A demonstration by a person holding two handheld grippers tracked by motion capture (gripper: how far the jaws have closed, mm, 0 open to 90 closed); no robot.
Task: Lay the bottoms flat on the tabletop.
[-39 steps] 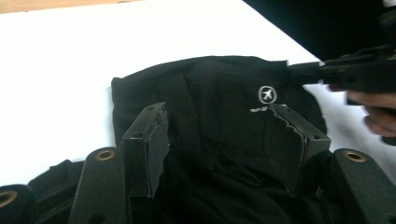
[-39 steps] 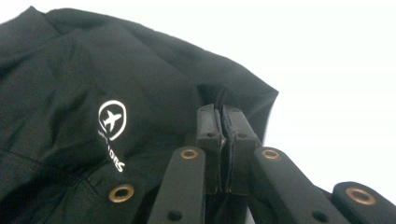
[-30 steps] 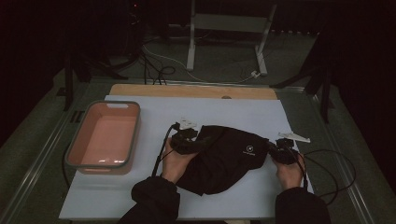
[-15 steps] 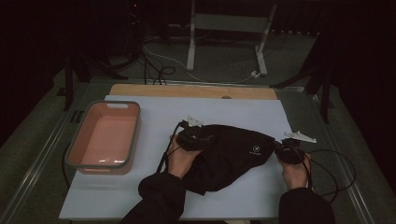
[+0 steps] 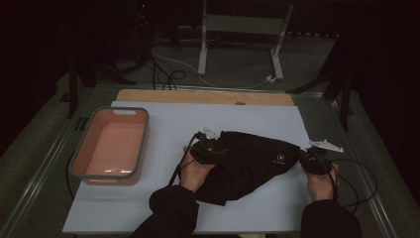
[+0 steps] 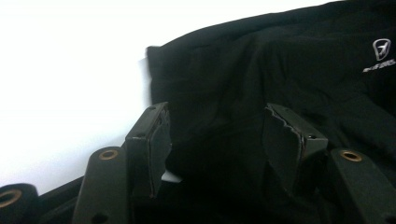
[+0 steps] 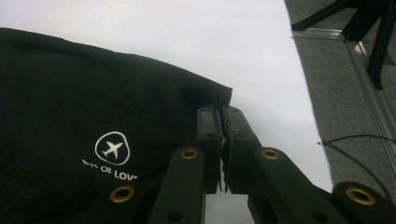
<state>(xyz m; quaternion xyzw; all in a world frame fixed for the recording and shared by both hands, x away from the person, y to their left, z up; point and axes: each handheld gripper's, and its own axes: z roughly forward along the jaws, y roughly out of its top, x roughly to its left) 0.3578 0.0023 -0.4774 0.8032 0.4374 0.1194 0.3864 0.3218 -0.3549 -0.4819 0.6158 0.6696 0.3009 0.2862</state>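
A black garment (image 5: 247, 163) with a small white aeroplane logo (image 7: 112, 148) lies crumpled on the white table (image 5: 163, 124). My left gripper (image 5: 210, 148) rests at the garment's left end. In the left gripper view its jaws (image 6: 217, 114) stand apart over the dark cloth (image 6: 280, 60), and the pads do not press on it. My right gripper (image 5: 309, 159) is at the garment's right end. Its jaws (image 7: 223, 109) are shut on the hem corner of the cloth (image 7: 70, 93), near the table's right edge.
A pink tub (image 5: 115, 109) with a grey rim stands on the table's left side. A wooden strip (image 5: 198, 96) runs along the far edge. Cables (image 5: 356, 178) trail off the right side. A metal stand (image 5: 237, 25) stands on the floor beyond.
Both hands have shifted a little to the right, carrying the garment with them. The right gripper stays shut on the hem corner and the left jaws stay apart.
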